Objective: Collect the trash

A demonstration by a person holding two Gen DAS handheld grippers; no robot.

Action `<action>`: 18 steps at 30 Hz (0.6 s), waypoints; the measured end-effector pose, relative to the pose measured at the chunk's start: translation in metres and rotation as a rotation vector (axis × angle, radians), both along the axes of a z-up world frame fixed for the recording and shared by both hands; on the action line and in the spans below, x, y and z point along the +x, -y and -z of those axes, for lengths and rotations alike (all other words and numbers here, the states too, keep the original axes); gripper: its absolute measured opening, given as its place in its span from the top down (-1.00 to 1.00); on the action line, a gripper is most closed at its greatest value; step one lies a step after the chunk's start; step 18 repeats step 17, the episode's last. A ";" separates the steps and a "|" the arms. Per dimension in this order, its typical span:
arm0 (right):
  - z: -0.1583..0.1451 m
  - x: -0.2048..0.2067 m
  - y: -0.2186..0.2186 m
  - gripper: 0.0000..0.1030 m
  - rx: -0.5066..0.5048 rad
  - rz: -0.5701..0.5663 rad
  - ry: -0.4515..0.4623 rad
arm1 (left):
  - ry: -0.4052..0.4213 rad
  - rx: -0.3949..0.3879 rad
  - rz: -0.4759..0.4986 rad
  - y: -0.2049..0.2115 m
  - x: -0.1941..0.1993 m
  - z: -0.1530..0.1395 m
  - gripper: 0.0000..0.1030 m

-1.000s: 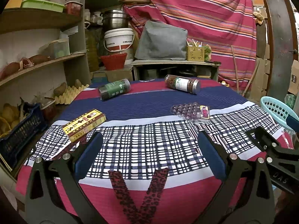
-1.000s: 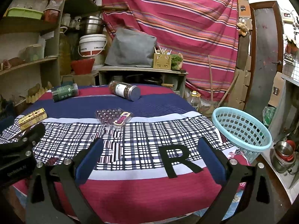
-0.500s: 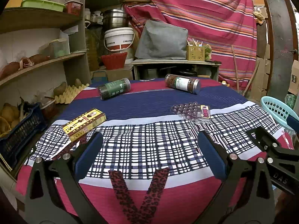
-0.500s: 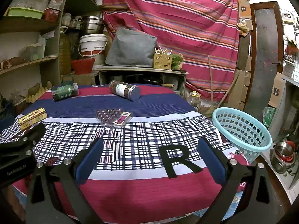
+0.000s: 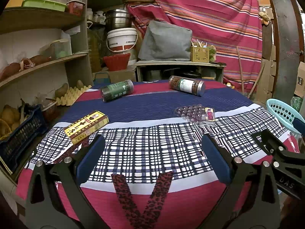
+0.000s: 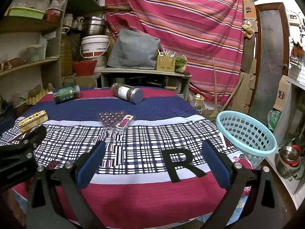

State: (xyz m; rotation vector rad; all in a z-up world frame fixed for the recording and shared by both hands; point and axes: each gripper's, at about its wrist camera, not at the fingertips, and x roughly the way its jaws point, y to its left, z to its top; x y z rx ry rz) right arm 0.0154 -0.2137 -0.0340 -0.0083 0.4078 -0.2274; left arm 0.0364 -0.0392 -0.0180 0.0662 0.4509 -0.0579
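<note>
Where cloth covers the table, two jars (image 5: pixel 116 93), one box (image 5: pixel 86 127), one blister pack (image 5: pixel 196 113)

Home storeroom: stocked shelves (image 5: pixel 43 64), pots (image 5: pixel 116 19).

both cameras sit low at the near edge of the worktop (image 5: pixel 152 103), facing 12 o'clock across it between their own fingers (image 5: pixel 89 160). they share the cloth-covered top; the right view also takes in the basket (image 6: pixel 246 133) at 3 o'clock.
</note>
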 end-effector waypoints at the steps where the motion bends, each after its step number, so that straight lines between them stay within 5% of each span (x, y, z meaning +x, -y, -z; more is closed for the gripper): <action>1: 0.000 0.000 0.000 -0.91 0.000 0.000 0.000 | 0.000 0.000 0.000 0.000 0.000 0.000 -0.90; 18: -0.001 0.000 0.000 -0.91 -0.001 -0.002 0.001 | 0.001 -0.001 -0.006 -0.003 0.000 -0.002 -0.90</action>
